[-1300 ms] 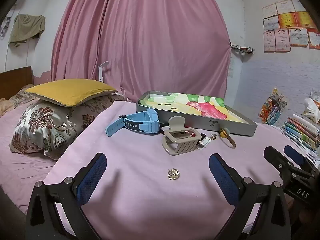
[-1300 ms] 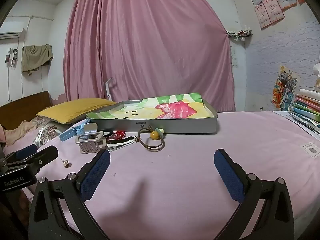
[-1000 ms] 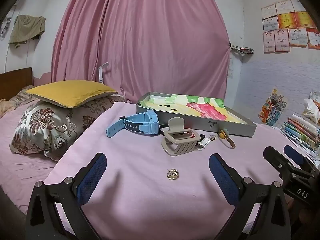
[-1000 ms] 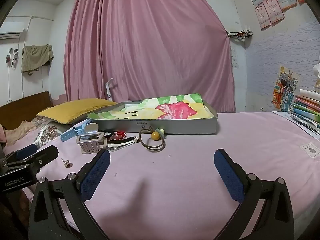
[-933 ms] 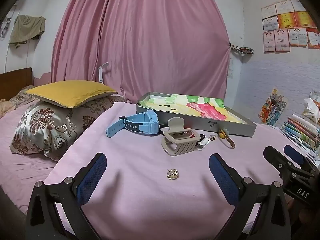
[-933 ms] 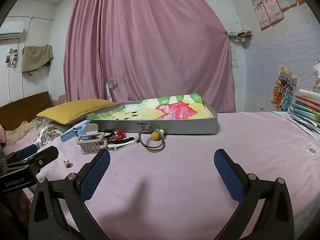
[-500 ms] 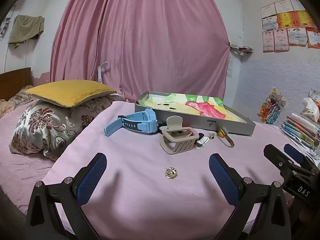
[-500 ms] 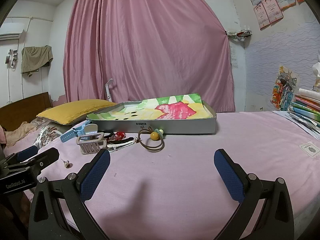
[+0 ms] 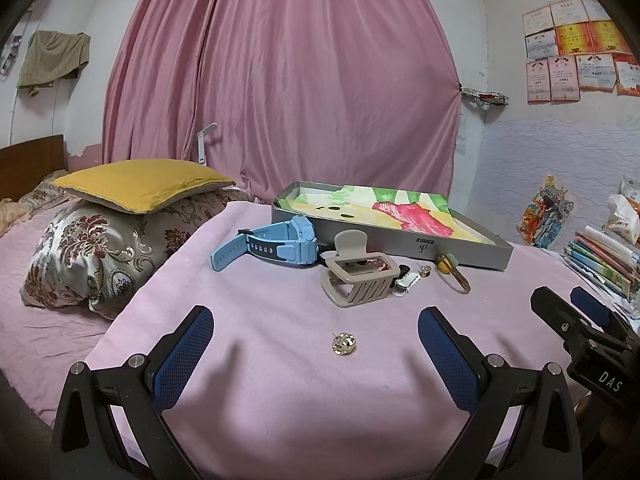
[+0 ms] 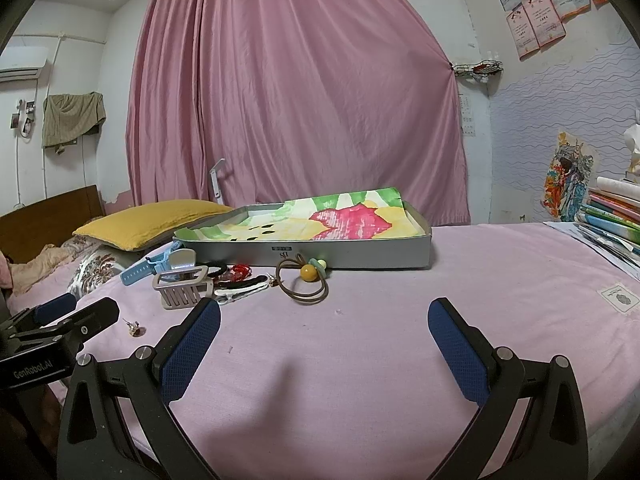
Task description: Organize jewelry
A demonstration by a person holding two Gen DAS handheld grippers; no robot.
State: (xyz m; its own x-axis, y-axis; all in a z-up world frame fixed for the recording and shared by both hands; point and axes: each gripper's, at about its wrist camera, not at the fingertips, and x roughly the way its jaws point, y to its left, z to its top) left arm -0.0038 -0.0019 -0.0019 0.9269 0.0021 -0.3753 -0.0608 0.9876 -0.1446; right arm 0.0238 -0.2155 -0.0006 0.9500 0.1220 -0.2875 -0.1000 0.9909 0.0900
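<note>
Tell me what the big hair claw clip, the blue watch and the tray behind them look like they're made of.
Hair claw clip: matte beige plastic, judging by its thick moulded teeth and dull, even surface.
Blue watch: likely soft rubber or silicone strap with punched holes and a plastic case, a low sheen.
Tray: grey walls that look like thin painted metal, possibly stiff card; a colourful sheet, probably paper, lines the inside.

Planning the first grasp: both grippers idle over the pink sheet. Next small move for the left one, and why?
Probably ease the left gripper forward and down onto the gold earring. It lies alone between the open jaws, apart from the hair claw cluster, and the grey tray holds no jewelry yet.
</note>
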